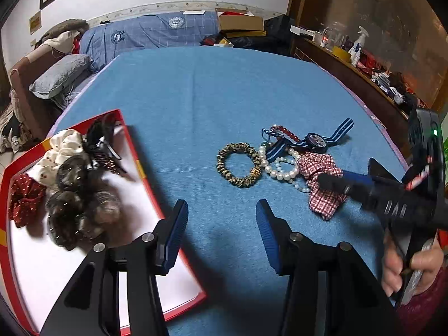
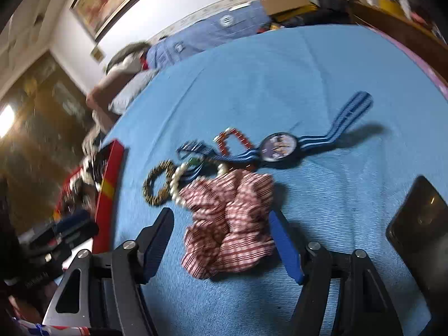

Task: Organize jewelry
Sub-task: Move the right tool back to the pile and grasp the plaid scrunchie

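While the right gripper [image 2: 221, 240] is spread wide with its fingers either side of the red-and-white checked scrunchie [image 2: 229, 221], nothing is yet gripped; the left gripper [image 1: 221, 232] is likewise released, held over the blue cloth [image 1: 212, 98] beside the red tray [image 1: 131, 140]. The scrunchie is best pinched through its bunched middle and lifted straight, so that the pearl bracelet [image 2: 176, 184] touching it and the striped-strap watch [image 2: 278, 147] just behind are not dragged along.
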Tool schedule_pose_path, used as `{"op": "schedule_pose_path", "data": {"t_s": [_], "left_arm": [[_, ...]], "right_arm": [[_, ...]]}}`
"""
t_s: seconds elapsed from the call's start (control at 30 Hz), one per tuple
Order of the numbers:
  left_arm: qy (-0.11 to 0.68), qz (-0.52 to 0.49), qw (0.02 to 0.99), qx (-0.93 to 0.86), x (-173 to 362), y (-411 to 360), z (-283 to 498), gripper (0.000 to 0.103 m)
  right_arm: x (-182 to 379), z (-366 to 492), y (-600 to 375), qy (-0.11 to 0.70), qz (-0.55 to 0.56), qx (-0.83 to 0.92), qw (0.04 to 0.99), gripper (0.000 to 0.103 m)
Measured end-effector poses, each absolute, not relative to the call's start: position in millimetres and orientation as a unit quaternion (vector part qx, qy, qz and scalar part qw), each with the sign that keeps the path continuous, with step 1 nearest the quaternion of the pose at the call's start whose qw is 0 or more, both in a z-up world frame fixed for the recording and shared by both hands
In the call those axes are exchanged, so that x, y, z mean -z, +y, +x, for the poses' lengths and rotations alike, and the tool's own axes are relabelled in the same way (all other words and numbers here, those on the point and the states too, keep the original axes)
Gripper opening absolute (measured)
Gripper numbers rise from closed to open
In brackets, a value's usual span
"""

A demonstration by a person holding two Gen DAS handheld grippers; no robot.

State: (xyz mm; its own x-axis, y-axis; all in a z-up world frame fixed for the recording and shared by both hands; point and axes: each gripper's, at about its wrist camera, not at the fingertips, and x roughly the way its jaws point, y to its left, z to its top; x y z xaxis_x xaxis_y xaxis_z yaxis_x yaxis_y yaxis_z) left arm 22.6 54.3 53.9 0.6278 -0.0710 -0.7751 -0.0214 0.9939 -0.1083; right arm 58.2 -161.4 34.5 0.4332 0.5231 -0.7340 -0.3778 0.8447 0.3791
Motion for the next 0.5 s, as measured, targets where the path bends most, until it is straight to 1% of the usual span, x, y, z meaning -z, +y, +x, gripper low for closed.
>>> {"op": "schedule_pose_path", "data": {"t_s": [0.1, 0.13, 0.17, 0.2, 0.23, 0.3, 0.5], "left_arm": [[0.441, -0.059, 0.895, 0.019, -50.5, 50.3, 34.7, 0.064], [0.446, -0.065, 0.892, 0.019, -49.0, 50.3, 39.7, 0.064], [0.450, -0.069, 0.890, 0.018, -47.7, 50.5, 43.6, 0.064], [0.452, -0.072, 0.889, 0.019, -46.5, 48.8, 48.3, 0.064], [0.457, -0.071, 0.886, 0.023, -44.2, 45.4, 55.8, 0.065], [0.469, -0.067, 0.880, 0.021, -38.2, 40.4, 66.3, 0.067], [0.499, -0.058, 0.865, -0.009, -16.9, 31.1, 95.5, 0.067]], "right_arm": [[-29.9, 49.1, -146.6, 0.454, 0.015, -0.255, 0.854, 0.077], [-29.7, 46.8, -143.2, 0.447, -0.003, -0.247, 0.860, 0.073], [-29.7, 45.4, -142.6, 0.441, -0.013, -0.239, 0.865, 0.050], [-29.1, 46.7, -142.9, 0.439, -0.017, -0.236, 0.867, 0.034], [-28.4, 48.8, -145.1, 0.441, -0.015, -0.233, 0.866, 0.023], [-27.7, 53.8, -157.7, 0.444, 0.016, -0.225, 0.867, 0.020], [-39.0, 60.2, -191.0, 0.426, 0.099, -0.218, 0.872, 0.020]]}}
